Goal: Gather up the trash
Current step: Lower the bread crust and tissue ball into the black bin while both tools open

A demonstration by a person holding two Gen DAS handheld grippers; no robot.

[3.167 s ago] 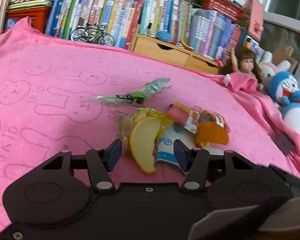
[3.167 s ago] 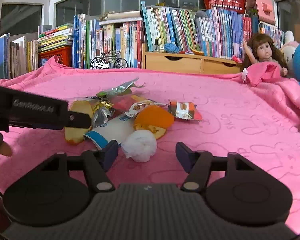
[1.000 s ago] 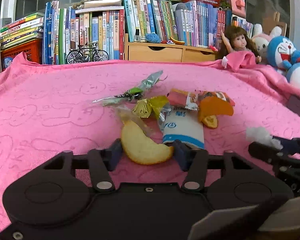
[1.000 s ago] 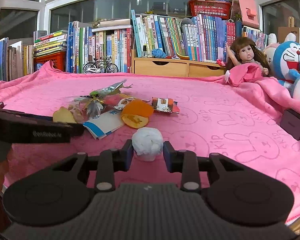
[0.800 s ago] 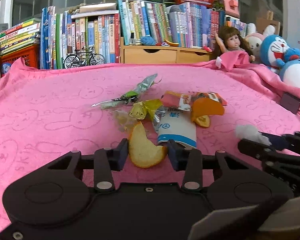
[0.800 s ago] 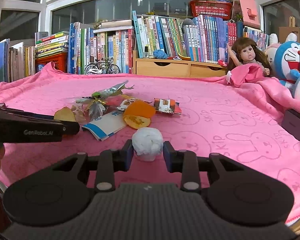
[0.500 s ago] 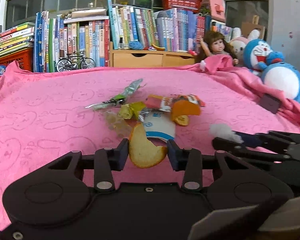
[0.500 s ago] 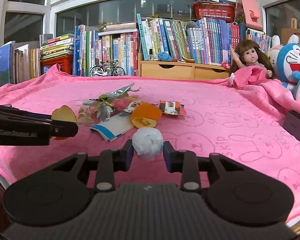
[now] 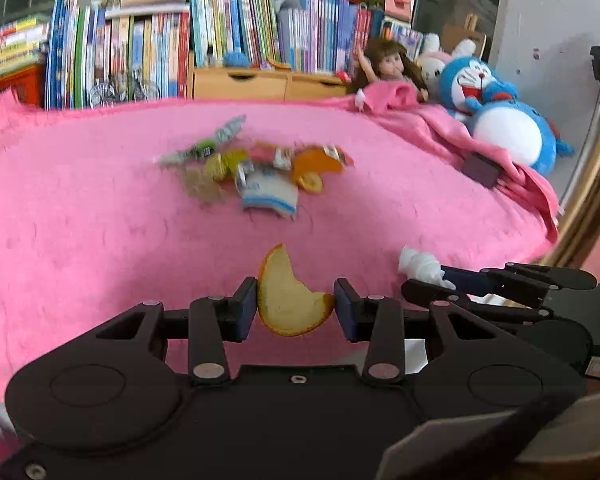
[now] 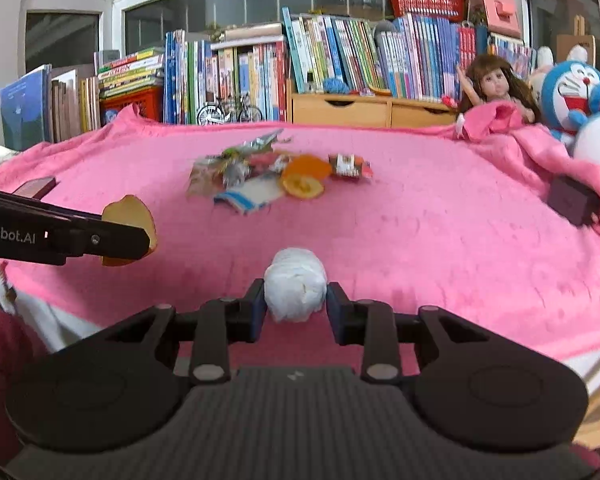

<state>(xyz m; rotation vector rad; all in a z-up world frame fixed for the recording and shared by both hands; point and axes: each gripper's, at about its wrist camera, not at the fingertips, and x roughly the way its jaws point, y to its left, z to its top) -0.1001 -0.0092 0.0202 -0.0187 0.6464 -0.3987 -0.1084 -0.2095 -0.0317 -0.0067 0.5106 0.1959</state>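
My left gripper (image 9: 295, 306) is shut on a curved piece of orange peel (image 9: 290, 300), held above the near part of the pink blanket (image 9: 80, 220). My right gripper (image 10: 296, 306) is shut on a white crumpled tissue ball (image 10: 295, 289). In the right wrist view the left gripper (image 10: 130, 236) sticks in from the left with the orange peel (image 10: 130, 210). In the left wrist view the right gripper (image 9: 428, 274) shows at the right with the tissue (image 9: 420, 266). A pile of trash (image 9: 256, 168) lies mid-blanket: wrappers, a white and blue packet (image 10: 252, 194), orange peel pieces (image 10: 304, 178).
Behind the blanket stand rows of books (image 10: 240, 76), a wooden drawer unit (image 10: 372, 110) and a toy bicycle (image 10: 228, 112). A doll (image 10: 494, 82) and blue plush toys (image 9: 496, 108) sit at the right. A small dark box (image 10: 574, 200) lies near the right blanket edge.
Both grippers have pulled back from the trash pile toward the near edge of the blanket, carrying the orange peel and the tissue. The left gripper closed on the peel and lifted it.
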